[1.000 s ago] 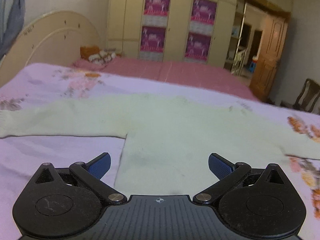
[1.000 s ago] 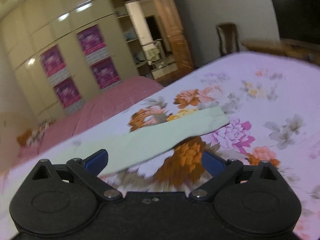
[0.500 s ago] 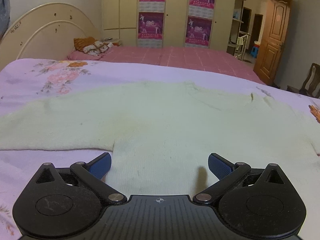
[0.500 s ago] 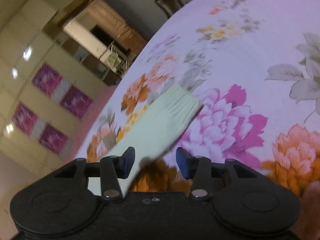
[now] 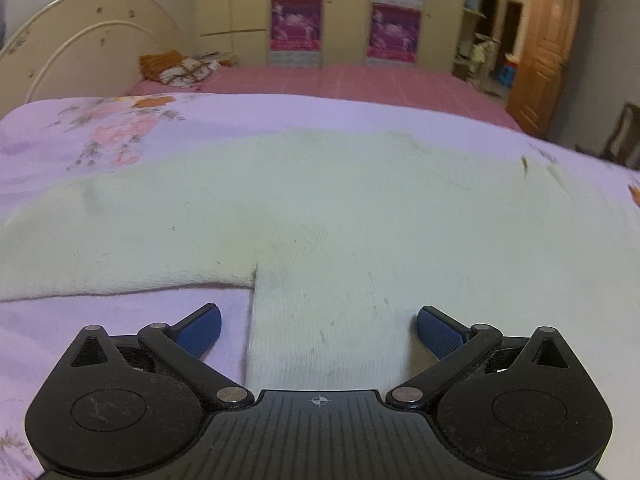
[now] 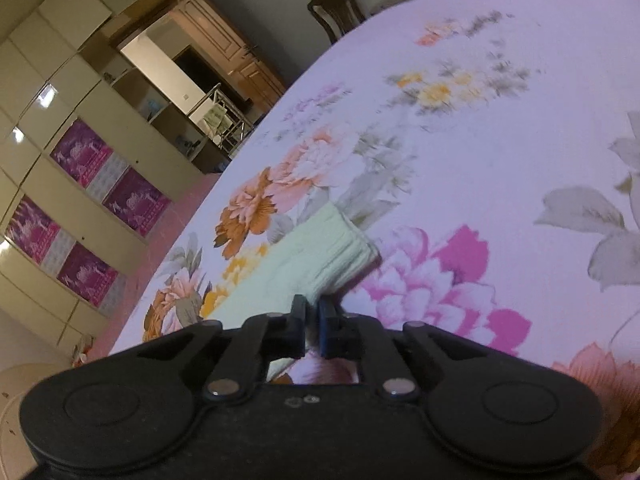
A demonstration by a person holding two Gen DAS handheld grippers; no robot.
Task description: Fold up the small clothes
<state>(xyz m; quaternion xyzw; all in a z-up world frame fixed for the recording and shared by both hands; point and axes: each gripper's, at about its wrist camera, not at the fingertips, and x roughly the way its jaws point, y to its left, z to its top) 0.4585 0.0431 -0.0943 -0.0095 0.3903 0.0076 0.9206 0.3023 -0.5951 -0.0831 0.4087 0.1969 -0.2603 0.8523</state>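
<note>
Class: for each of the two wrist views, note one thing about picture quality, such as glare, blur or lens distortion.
Left wrist view: the fisheye bows the bed edge into a curve, and the doorway at the right is smeared. Right wrist view: the frame is strongly tilted, ceiling light glares off the glossy wardrobe doors, and the flowers on the far bedsheet are blurred.

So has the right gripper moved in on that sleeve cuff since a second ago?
Yes. The right gripper has come down to the sleeve cuff on the floral bedspread, jaws just closing onto its edge.
</note>
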